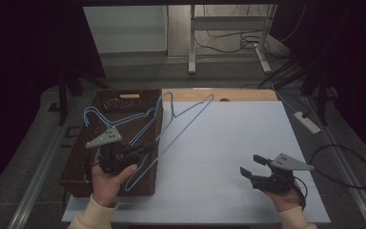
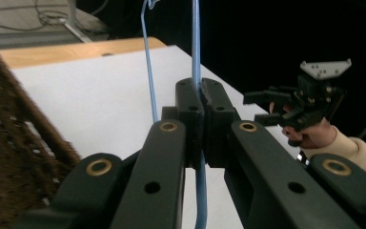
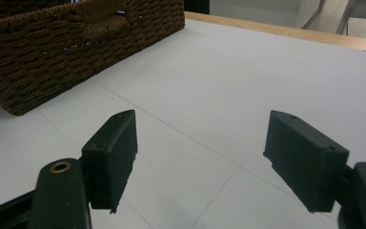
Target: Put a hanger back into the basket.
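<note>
A light blue wire hanger (image 1: 181, 121) hangs in the air over the right edge of the brown wicker basket (image 1: 95, 176), reaching out over the white table. My left gripper (image 1: 145, 148) is shut on its wire; in the left gripper view the blue wire (image 2: 196, 52) runs up from between the closed jaws. A second blue hanger (image 1: 119, 119) lies across the basket behind it. My right gripper (image 1: 250, 164) rests low at the table's front right, open, with nothing between its jaws. It also appears far off as the right gripper (image 2: 267, 107) in the left gripper view.
The white table top (image 1: 228, 138) stretches between the two hands, with a wooden strip (image 1: 228, 95) along its far edge. The wicker basket (image 3: 52, 47) stands at the left in the right gripper view. A power strip (image 1: 307, 121) and cables lie on the floor at the right.
</note>
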